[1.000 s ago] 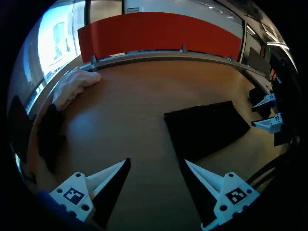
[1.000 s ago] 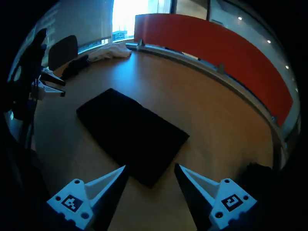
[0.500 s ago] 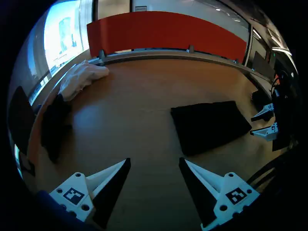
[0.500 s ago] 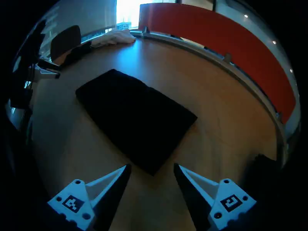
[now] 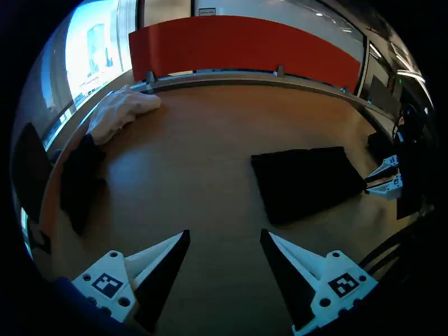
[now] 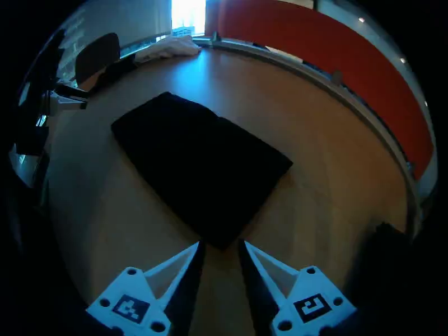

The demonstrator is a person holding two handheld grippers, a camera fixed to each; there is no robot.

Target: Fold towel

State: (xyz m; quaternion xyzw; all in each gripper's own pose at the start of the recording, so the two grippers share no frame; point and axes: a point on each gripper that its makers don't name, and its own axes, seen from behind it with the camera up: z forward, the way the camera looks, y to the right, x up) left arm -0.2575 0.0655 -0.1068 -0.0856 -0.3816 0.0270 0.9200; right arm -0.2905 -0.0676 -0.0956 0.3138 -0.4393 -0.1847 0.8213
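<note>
Towel (image 6: 201, 168), black, flat on surface (image 6: 336, 185); your right hand-held gripper (image 6: 221, 252) narrowly parted at its near corner, left hand-held gripper (image 5: 224, 238) wide apart, empty

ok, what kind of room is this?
Likely an office or meeting room: a long wooden table, a red divider screen along its far edge, a dark chair beside it, a large window.

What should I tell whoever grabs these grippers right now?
Left gripper: open, empty, over the table, off to the side of the towel.
Right gripper: jaws a little apart at the towel's near corner, not gripping it.
Done: towel lies flat; nothing lifted.
Left: grip that corner, probably bring the left gripper in, and fold the towel over.
</note>
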